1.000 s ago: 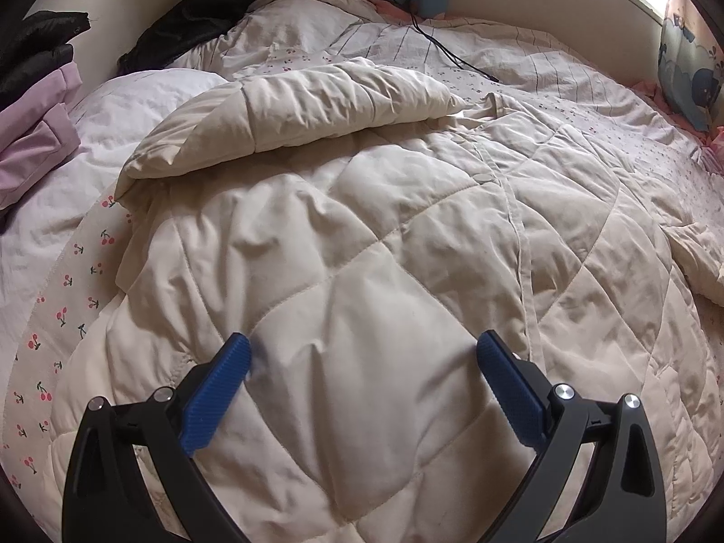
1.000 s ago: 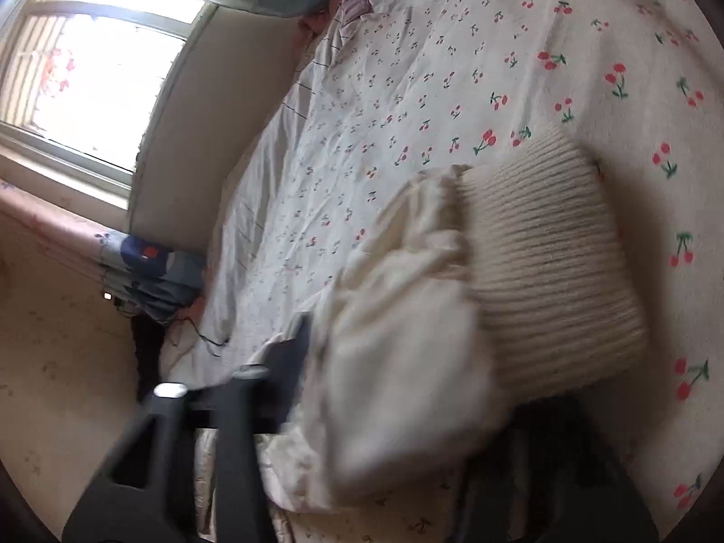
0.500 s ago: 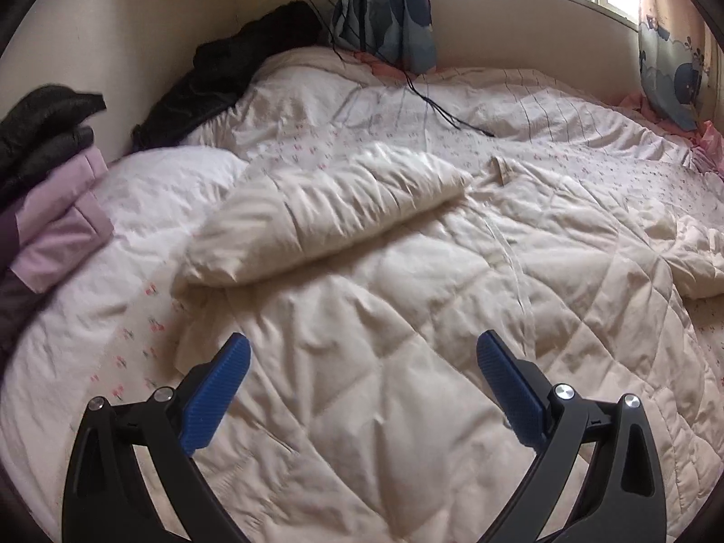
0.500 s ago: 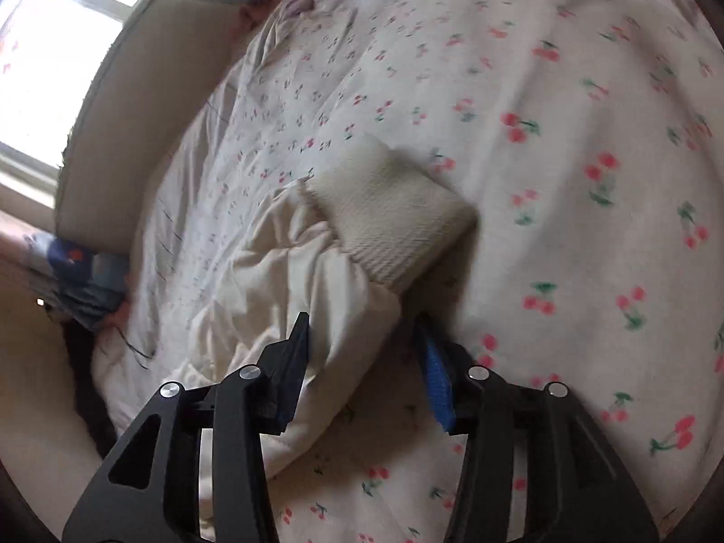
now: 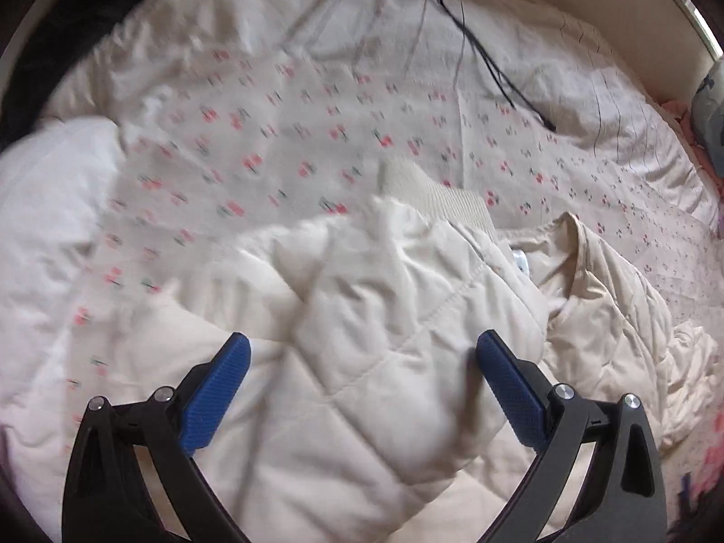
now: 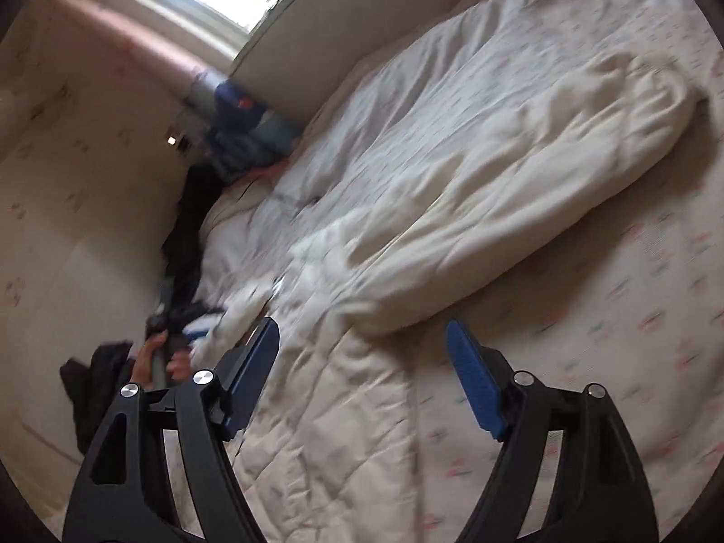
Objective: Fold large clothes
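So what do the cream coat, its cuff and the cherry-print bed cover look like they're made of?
Cream coat: looks like a padded, quilted woven shell with a matte finish; stitched diamond lines and puffy panels show.
Cuff: appears to be rib-knit, judging by its fine parallel ridges.
Cherry-print bed cover: seems thin printed fabric, possibly cotton; it creases softly, but blur hides the weave.

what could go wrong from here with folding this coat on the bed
1. The folded sleeve lies loose on the coat; both the left gripper and right gripper are open and hold nothing, so it may slide back open.
2. The black cable on the bedspread could snag if the coat is dragged that way.
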